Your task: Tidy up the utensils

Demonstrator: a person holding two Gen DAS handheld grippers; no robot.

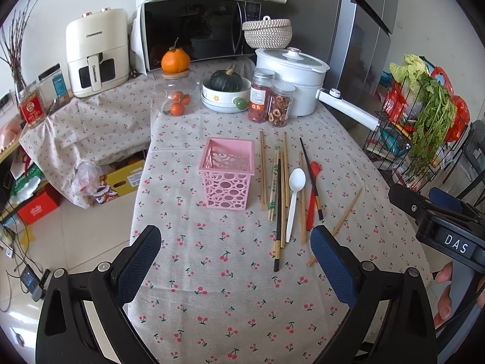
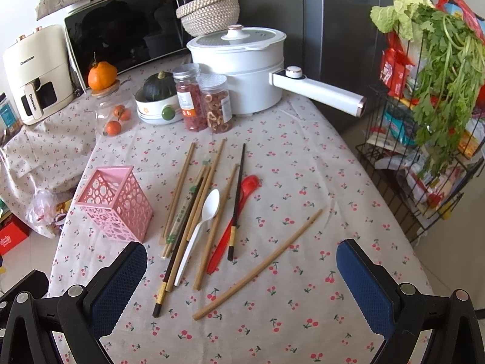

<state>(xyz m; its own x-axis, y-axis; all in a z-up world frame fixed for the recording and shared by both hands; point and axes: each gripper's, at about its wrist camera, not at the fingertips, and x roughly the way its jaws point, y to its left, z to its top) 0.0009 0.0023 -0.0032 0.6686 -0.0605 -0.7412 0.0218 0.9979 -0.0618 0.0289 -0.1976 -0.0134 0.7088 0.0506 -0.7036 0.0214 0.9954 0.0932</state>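
An empty pink perforated holder [image 1: 226,173] [image 2: 116,201] stands upright on the cherry-print tablecloth. Right of it lie several wooden chopsticks [image 1: 282,188] [image 2: 178,188], two black chopsticks [image 1: 277,227] [image 2: 237,200], a white plastic spoon [image 1: 294,194] [image 2: 201,227] and a red spoon [image 1: 312,200] [image 2: 233,221]. One wooden chopstick [image 2: 260,267] lies apart, slanted, to the right. My left gripper [image 1: 236,242] hovers open above the cloth in front of the holder. My right gripper [image 2: 239,261] is open above the near ends of the utensils, holding nothing.
Behind the utensils stand two jars [image 1: 269,103], a bowl with a squash [image 1: 225,91], a glass jar of oranges [image 1: 177,97] and a white pot with a long handle [image 2: 318,91]. A wire rack with greens [image 2: 424,121] stands off the table's right edge.
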